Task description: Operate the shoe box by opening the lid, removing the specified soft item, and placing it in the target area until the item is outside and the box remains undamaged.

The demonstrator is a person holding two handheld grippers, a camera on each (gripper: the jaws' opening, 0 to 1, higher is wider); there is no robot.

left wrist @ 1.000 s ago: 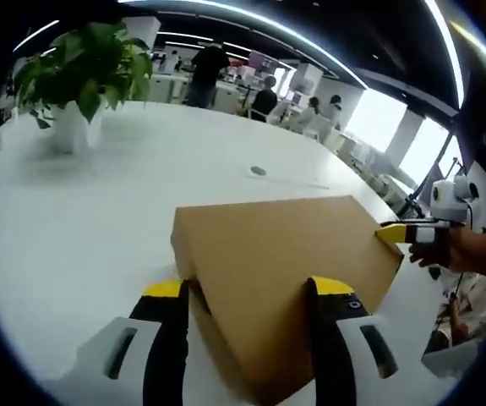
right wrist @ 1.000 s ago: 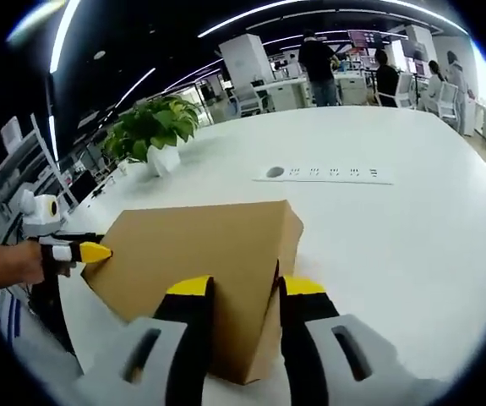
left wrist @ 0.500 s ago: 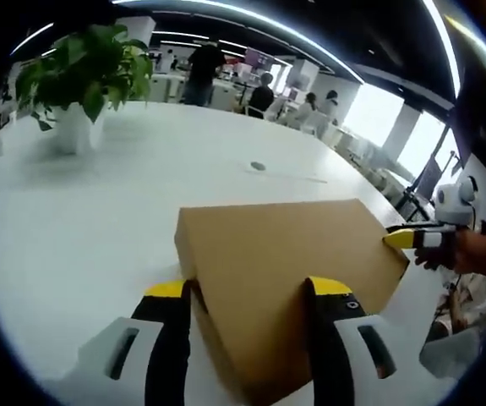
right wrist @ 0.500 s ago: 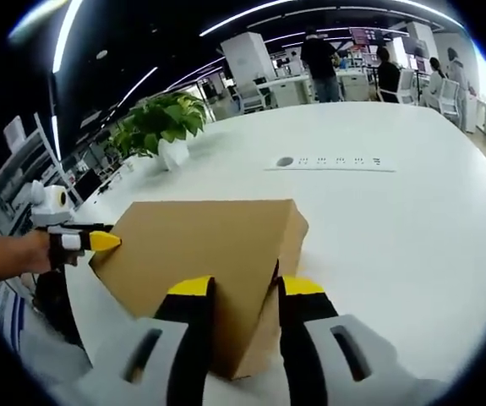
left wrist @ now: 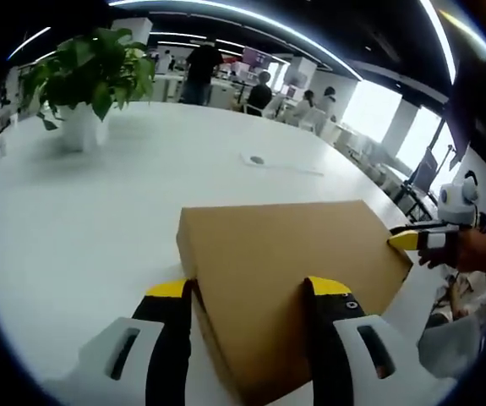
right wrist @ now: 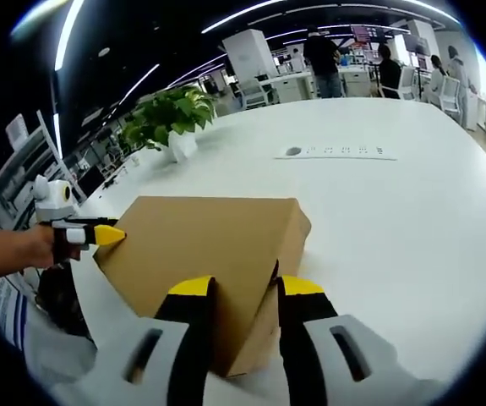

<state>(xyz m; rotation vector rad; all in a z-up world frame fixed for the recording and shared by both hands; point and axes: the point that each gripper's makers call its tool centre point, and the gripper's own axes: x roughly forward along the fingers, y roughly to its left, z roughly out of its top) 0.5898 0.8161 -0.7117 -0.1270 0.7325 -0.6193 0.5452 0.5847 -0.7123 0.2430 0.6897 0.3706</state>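
Cardboard shoe box [left wrist: 297,275] lies closed on the white table [left wrist: 99,211], long axis running between both hands; left gripper [left wrist: 249,292] and right gripper [right wrist: 238,289] each pinch an opposite end corner, neither nearer the lid's long edge

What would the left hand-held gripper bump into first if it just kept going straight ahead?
The cardboard box. The left hand-held gripper already has a box corner between its jaws, so it would likely press into the box at once; whether the jaws touch it is unclear.
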